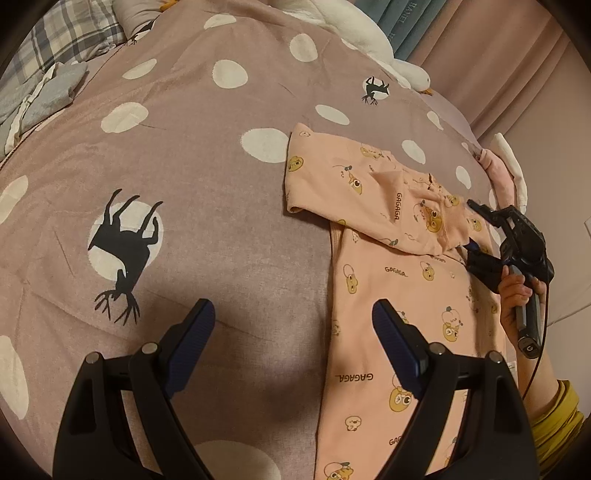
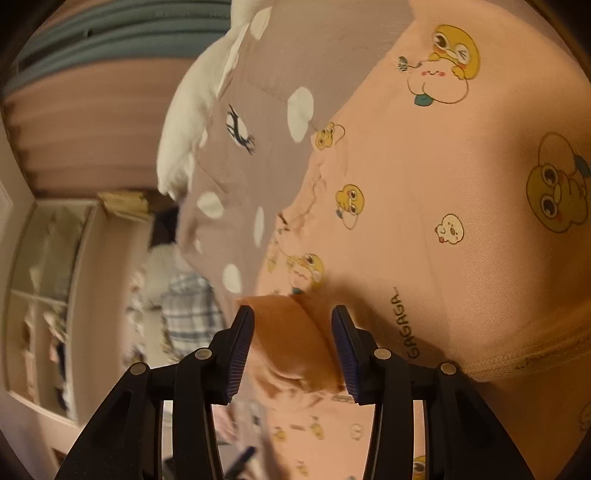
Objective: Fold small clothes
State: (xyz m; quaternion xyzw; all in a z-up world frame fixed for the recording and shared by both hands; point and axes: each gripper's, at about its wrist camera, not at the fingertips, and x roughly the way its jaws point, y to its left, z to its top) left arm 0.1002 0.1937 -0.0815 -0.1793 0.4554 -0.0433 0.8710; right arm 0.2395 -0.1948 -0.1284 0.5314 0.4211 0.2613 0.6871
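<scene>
A small pink garment (image 1: 402, 280) with yellow cartoon prints and "GAGAGA" lettering lies on the bed at the right, its upper part folded over at an angle. My left gripper (image 1: 293, 323) is open and empty above the bedspread, its right finger over the garment's left edge. My right gripper (image 1: 471, 230) sits at the garment's right side. In the right wrist view the right gripper (image 2: 293, 334) has a bunched pink fold (image 2: 291, 347) of the garment (image 2: 443, 184) between its fingers, which stand partly apart.
The mauve bedspread (image 1: 207, 155) has white dots and black deer prints. A grey cloth (image 1: 40, 96) and plaid pillow (image 1: 70, 33) lie at the far left. A white goose plush (image 1: 373, 40) lies at the back. Pink curtains (image 1: 491, 51) hang behind it.
</scene>
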